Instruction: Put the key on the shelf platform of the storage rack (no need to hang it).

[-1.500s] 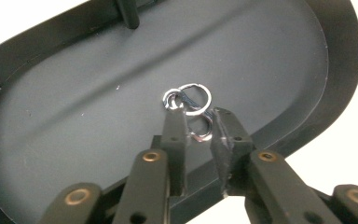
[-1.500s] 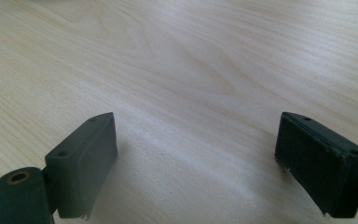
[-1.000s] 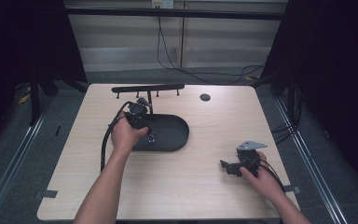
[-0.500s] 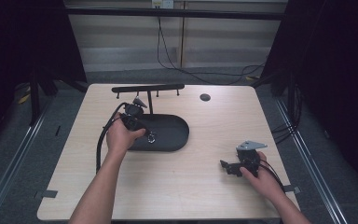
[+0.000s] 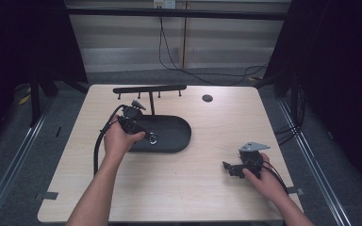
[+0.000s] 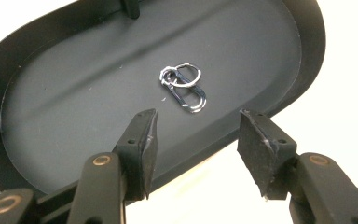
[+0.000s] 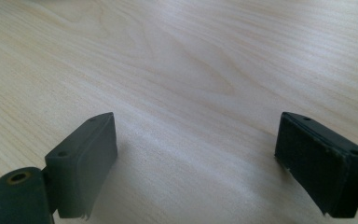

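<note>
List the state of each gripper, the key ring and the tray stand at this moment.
left gripper: open, jaws poised over the tray's near edge.
right gripper: open, holding nothing, over bare table.
carabiner with key ring: lying flat in the tray, untouched.
tray: on the table.
hook bar: nothing hanging from it.

Left gripper (image 6: 195, 135) eases back toward the near rim of the black oval metal tray (image 6: 307, 46), jaws apart.

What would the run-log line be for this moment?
left gripper: open, above carabiner with key ring in black tray | right gripper: open, over bare table
</note>
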{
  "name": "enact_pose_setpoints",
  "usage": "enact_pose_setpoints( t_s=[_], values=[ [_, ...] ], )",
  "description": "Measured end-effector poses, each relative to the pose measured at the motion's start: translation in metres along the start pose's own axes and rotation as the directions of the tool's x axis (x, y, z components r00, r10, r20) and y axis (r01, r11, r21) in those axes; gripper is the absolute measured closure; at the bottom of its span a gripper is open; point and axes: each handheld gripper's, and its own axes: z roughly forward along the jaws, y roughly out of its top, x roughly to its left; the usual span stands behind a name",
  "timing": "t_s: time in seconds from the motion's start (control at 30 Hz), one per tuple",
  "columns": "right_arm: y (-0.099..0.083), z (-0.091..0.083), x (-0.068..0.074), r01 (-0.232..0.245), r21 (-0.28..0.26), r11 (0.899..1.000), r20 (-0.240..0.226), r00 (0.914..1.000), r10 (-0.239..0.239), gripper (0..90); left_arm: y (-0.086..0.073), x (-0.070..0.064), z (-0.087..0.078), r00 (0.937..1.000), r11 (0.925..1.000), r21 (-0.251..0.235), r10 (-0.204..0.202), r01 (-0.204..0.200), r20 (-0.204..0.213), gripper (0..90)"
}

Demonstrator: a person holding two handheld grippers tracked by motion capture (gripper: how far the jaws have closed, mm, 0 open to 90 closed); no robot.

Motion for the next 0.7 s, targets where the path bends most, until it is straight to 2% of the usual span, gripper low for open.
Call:
enact_pose_setpoints(
  t_s=[0.13,0.23,0.3,0.37,0.53,0.57,0.6,0.7],
  values=[
    [0.0,0.0,0.0,0.0,-0.001,1.0,0.0,1.0,0.0,12.2,-0.004,0.0,-0.002,0.9999,0.9999,-0.002,0.011,-0.011,-0.001,45.5],
    [0.0,0.0,0.0,0.0,-0.001,1.0,0.0,1.0,0.0,12.2,-0.007,0.001,-0.003,1.0,0.9998,-0.019,-0.004,0.004,-0.003,40.9],
    [0.0,0.0,0.0,0.0,-0.001,1.0,0.0,1.0,0.0,12.2,-0.009,0.004,-0.005,0.9999,0.9998,-0.015,0.009,-0.009,-0.006,38.6],
    [0.0,0.0,0.0,-0.002,0.001,1.0,0.0,1.0,0.002,12.3,-0.011,0.004,-0.005,1.0,0.9997,-0.022,-0.008,0.008,-0.003,37.8],
    [0.0,0.0,0.0,0.0,-0.001,1.0,0.0,1.0,0.0,12.2,-0.017,0.006,-0.006,1.0,0.9996,-0.028,0.004,-0.004,0.008,34.2],
    [0.0,0.0,0.0,-0.003,0.002,1.0,0.0,1.0,0.003,12.3,-0.017,0.007,-0.006,0.9998,0.9994,-0.028,0.018,-0.018,0.005,33.0],
    [0.0,0.0,0.0,-0.003,0.001,1.0,0.0,1.0,0.003,12.3,-0.019,0.007,-0.007,1.0,0.9994,-0.033,0.006,-0.006,0.008,32.2],
    [0.0,0.0,0.0,-0.002,0.001,1.0,0.0,1.0,0.002,12.2,-0.022,0.007,-0.007,0.9999,0.999,-0.043,0.014,-0.014,0.009,29.4]
  ],
)
